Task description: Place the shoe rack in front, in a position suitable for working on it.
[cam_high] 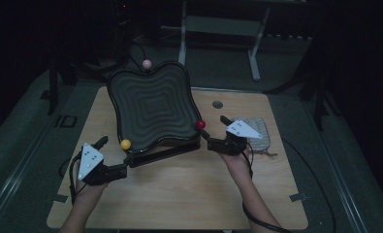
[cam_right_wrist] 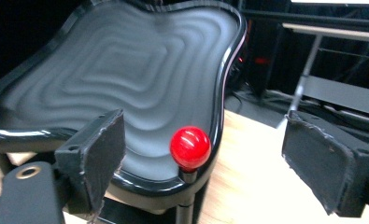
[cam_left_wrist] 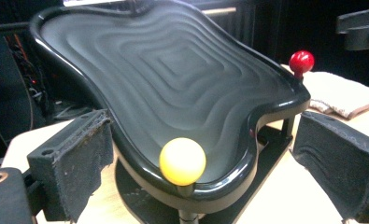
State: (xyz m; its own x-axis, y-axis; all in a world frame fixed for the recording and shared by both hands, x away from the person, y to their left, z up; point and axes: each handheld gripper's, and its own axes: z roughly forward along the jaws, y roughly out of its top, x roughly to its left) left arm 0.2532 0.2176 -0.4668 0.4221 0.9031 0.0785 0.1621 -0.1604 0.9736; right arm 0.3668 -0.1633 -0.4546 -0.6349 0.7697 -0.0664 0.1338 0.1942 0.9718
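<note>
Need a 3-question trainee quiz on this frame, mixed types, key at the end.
1. True or false: the left gripper is shut on the yellow knob.
2. Which knob stands between the right gripper's open jaws? A) pink B) red C) yellow
3. Fill in: the folded cloth lies on the table beside the ____ gripper.

Key
1. False; its jaws stand open either side of the knob.
2. B, the red knob at the edge of the black wavy tray.
3. right

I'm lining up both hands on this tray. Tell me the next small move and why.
Probably ease both grippers forward and close them on the knobs: the left gripper stands open around the yellow knob, the right gripper open around the red knob, neither yet touching, on the black wavy tray.
</note>
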